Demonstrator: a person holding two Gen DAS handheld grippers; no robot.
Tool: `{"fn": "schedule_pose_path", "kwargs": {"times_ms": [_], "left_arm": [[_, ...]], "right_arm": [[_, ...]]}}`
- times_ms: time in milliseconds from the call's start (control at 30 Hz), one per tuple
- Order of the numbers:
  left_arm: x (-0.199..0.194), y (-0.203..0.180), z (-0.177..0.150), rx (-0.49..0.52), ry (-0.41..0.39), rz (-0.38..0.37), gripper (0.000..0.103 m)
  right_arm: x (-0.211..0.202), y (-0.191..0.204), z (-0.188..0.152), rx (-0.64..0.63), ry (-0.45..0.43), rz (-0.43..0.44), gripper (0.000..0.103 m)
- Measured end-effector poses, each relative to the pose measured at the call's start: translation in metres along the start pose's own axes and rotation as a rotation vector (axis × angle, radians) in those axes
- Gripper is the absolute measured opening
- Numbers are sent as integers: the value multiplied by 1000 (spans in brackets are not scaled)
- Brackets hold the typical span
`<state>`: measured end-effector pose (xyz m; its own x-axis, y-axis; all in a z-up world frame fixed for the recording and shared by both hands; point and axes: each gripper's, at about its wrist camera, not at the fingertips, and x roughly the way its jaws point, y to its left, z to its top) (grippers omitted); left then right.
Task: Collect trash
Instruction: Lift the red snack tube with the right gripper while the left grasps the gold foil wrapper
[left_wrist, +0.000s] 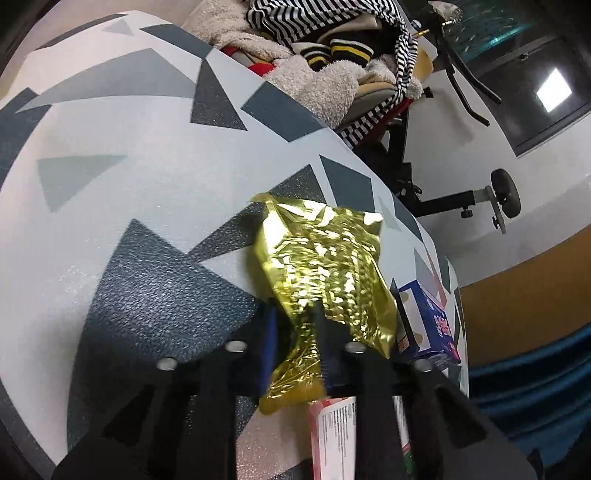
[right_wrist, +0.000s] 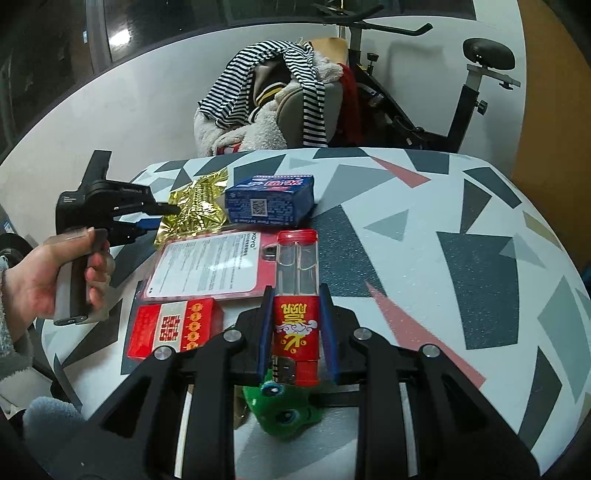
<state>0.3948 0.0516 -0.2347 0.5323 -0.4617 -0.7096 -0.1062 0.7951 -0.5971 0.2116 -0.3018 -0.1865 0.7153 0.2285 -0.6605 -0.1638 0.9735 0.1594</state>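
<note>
A crumpled gold foil wrapper (left_wrist: 325, 266) lies at the table's edge, and my left gripper (left_wrist: 295, 314) is shut on its near end, the foil pinched between the two fingers. The right wrist view shows the same wrapper (right_wrist: 195, 206) with the left gripper (right_wrist: 166, 216), held by a person's hand (right_wrist: 37, 277), biting its left side. My right gripper (right_wrist: 297, 295) is shut on a tube (right_wrist: 297, 295) with a red printed label, a clear upper half and a red cap, held above the table.
On the patterned table (right_wrist: 443, 258) lie a blue box (right_wrist: 271, 201), a white-and-red card pack (right_wrist: 210, 266) and a red box (right_wrist: 173, 326). A green toy (right_wrist: 284, 410) sits under my right gripper. Behind stand a clothes-piled chair (right_wrist: 277, 103) and an exercise bike (right_wrist: 461, 92).
</note>
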Motion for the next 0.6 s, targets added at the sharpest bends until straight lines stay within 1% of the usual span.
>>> {"fn": "schedule_pose_path", "kwargs": {"times_ms": [67, 100, 200, 267, 400, 467, 533, 600], "left_arm": [[-8, -5, -1, 47, -28, 32, 14], [-17, -10, -2, 87, -52, 44, 10], [-47, -21, -1, 170, -109, 55, 7], [-68, -29, -3, 218, -131, 56, 7], [-115, -43, -18, 307, -162, 63, 7], [-141, -50, -31, 356, -188, 69, 7], [-164, -54, -43, 383, -218, 77, 7], [-184, -58, -55, 406, -251, 102, 7]], "right_arm": [[-3, -1, 0, 5, -2, 0, 26], [-4, -1, 0, 5, -4, 0, 26], [-11, 1, 1, 3, -11, 2, 26], [-17, 5, 1, 2, -18, 8, 26], [-36, 16, -3, -12, -29, 23, 26], [-43, 21, -6, -14, -30, 30, 26], [-51, 27, -10, -18, -32, 34, 26], [-58, 35, -16, -26, -32, 36, 26]]}}
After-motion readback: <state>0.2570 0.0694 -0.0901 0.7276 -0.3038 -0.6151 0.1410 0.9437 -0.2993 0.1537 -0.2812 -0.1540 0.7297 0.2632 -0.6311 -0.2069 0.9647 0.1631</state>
